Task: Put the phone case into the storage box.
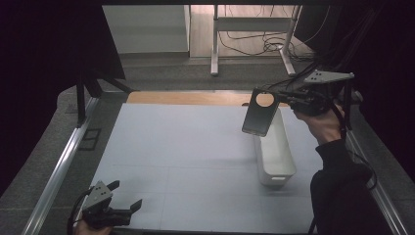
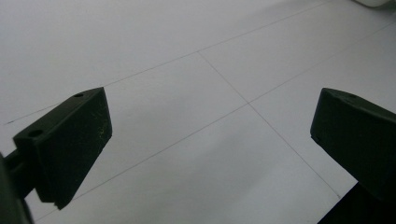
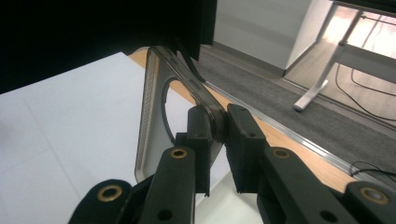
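A dark, see-through phone case (image 1: 260,113) with a round hole near its top hangs tilted in the air, over the far end of a long white bin (image 1: 276,178). My right gripper (image 1: 283,101) is shut on the case's edge, reaching in from the right. In the right gripper view the case (image 3: 152,121) stands edge-on and both pads of the gripper (image 3: 223,126) pinch its rim. My left gripper (image 1: 126,195) rests low at the near left corner of the pale mat (image 1: 186,147). It is open, and between its wide jaws (image 2: 210,135) lies bare mat.
A wooden strip (image 1: 191,98) runs along the mat's far edge, with grey carpet beyond. A desk frame (image 1: 214,44) and loose cables (image 1: 266,44) stand on the floor at the back. A metal rail (image 1: 61,166) borders the left side.
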Tool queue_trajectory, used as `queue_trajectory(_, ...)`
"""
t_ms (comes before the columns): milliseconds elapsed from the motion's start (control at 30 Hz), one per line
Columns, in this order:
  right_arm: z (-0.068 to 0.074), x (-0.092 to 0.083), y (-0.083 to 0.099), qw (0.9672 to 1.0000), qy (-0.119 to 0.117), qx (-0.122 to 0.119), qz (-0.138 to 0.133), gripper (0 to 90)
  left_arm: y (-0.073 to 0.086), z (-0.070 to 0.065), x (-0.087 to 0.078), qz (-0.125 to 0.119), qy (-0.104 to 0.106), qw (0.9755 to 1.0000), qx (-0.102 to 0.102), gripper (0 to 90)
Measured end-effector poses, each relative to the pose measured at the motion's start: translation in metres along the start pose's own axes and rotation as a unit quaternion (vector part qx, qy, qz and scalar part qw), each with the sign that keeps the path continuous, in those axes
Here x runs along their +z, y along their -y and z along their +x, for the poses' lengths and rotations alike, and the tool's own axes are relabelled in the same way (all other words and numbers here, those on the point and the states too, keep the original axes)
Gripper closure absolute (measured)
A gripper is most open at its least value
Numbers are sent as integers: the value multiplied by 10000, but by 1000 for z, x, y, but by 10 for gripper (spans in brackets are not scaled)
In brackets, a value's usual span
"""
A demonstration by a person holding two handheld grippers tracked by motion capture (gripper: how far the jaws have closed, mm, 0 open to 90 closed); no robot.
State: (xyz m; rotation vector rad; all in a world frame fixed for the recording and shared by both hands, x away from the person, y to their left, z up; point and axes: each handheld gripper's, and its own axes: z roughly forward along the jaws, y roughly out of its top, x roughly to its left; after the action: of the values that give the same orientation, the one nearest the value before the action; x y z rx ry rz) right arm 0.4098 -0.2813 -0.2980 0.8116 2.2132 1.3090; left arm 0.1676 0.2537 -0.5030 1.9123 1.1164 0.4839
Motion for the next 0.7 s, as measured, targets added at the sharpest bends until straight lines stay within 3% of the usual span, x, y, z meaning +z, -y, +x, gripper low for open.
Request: queue_trajectory(700, -55, 9, -1, 9982, 558, -100, 182, 795, 0, 1, 2, 93, 64, 9999, -21, 0)
